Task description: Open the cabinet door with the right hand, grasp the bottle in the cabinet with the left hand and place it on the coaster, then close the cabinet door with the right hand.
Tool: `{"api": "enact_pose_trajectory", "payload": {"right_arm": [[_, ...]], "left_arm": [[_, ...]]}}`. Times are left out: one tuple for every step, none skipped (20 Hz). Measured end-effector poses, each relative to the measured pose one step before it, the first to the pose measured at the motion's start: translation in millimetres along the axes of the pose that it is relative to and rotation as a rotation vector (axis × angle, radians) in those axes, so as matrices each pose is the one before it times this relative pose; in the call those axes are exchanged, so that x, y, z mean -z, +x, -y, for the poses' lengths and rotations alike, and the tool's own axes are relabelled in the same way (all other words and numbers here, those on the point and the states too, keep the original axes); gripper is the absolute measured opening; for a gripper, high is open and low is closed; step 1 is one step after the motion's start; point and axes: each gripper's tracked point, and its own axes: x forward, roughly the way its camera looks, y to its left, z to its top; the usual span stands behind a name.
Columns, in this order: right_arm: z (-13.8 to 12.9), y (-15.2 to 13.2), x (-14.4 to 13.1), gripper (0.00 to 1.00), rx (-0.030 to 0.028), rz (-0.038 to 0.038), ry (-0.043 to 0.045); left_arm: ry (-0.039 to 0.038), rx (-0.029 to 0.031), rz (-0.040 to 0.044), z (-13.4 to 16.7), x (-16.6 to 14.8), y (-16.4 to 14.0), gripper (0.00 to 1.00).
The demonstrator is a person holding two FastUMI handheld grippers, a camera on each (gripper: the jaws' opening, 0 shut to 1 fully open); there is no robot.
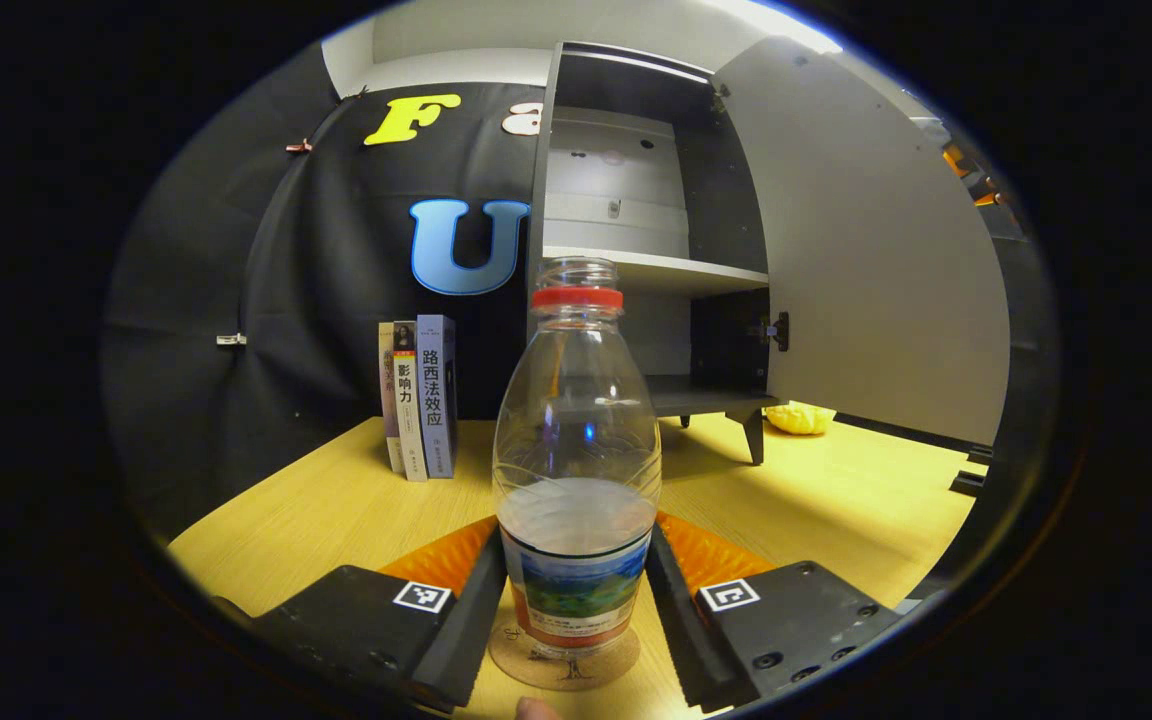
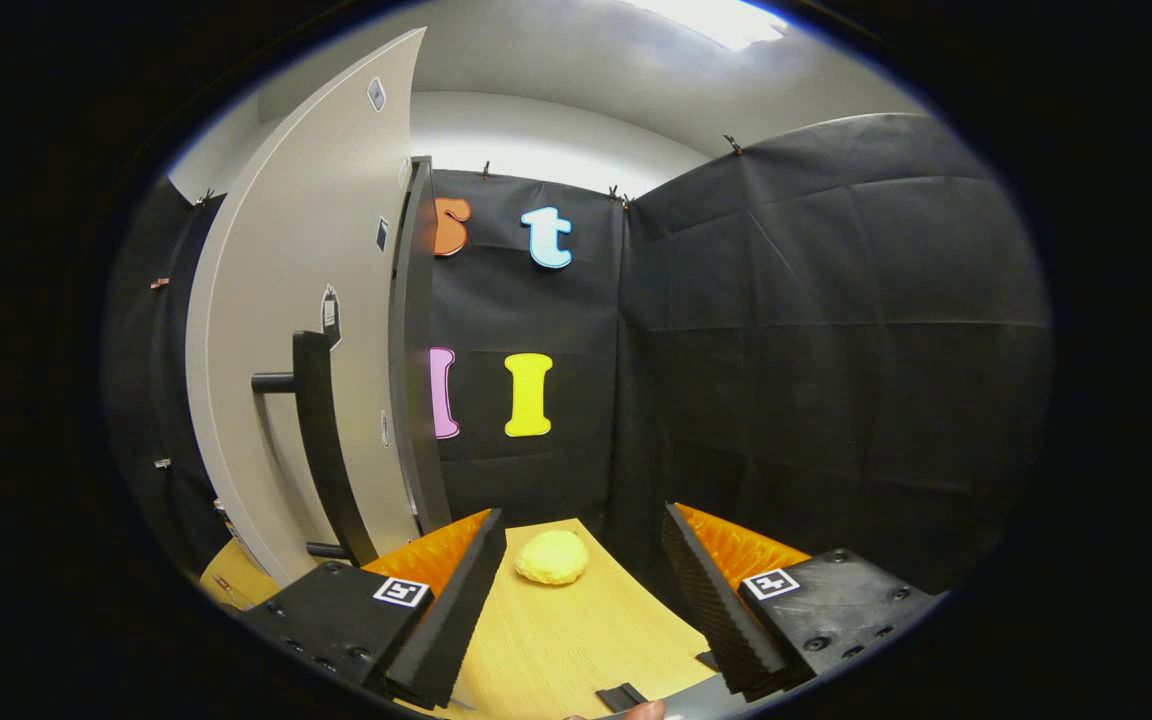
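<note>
Ceiling light [image 2: 726, 20] overhead, overexposed; counter [image 1: 336, 510] evenly lit with soft shadows. Fisheye bends cabinet door [image 1: 876, 250] edges; small glints on bottle [image 1: 576, 440]; focus sharp.

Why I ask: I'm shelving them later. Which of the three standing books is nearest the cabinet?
The bluish book, rightmost and tallest; the middle book and the leftmost book stand farther from the cabinet.
</note>
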Motion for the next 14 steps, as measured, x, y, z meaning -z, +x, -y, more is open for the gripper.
{"api": "enact_pose_trajectory", "payload": {"right_arm": [[0.68,-1.07,-0.03,0.98,0.00183,-0.00069,-0.0018],[0.31,-0.88,0.28,0.98,0.00144,-0.00191,-0.0017],[-0.13,-0.99,1.29,0.98,0.00181,-0.00218,-0.00194],[0.13,-1.0,1.5,0.98,0.00248,-0.00286,-0.00252],[0.42,-1.03,1.55,0.98,0.00177,-0.00378,-0.00233],[0.58,-1.03,1.59,0.98,0.0025,-0.00386,-0.00105],[0.03,-0.64,0.93,0.98,-0.00065,-0.0025,0.00147],[0.48,-0.42,0.8,0.98,0.00292,-0.0008,0.00063],[0.22,-0.69,0.38,0.98,0.0001,-0.00154,0.00252],[0.06,-0.68,0.19,0.98,0.00102,-0.00001,0.00275],[-0.1,0.38,-0.21,0.98,-0.00034,0.00087,0.0025],[0.23,-0.04,0.53,1.0,0.00012,-0.00082,0.00136],[0.18,0.01,0.11,0.98,-0.00179,-0.00071,0.00286],[-0.37,-0.32,0.15,0.98,0.00065,-0.00124,0.00203]], "left_arm": [[-0.00167,0.00487,-0.00573,-0.07,2.31,0.32,0.76],[-0.00498,0.00608,-0.00207,1.35,2.23,0.32,0.76],[-0.00492,0.00415,-0.00438,0.16,1.79,0.78,0.76],[-0.00237,-0.00375,-0.00159,-0.68,0.32,0.48,0.76],[-0.00347,-0.00173,-0.00285,-0.68,0.08,-0.66,0.77],[-0.00558,0.00209,-0.00689,1.05,0.54,0.45,0.77],[-0.0065,0.00276,-0.00837,0.45,2.66,0.59,0.79],[-0.00043,-0.00176,0.00081,0.34,-1.27,-1.24,0.79],[-0.00047,0.00009,-0.00001,-0.16,-1.55,-0.52,0.8],[0.0003,0.00135,0.00299,0.38,-1.97,-0.87,0.8],[0.00267,0.00398,0.00221,-0.28,-1.69,-0.64,0.82],[0.0043,0.003,0.00191,0.65,-2.21,-0.59,0.84],[0.00227,0.00423,-0.00172,0.04,-1.45,0.24,0.88],[0.002,-0.00184,-0.00131,-0.28,-1.43,-0.59,0.89]]}}
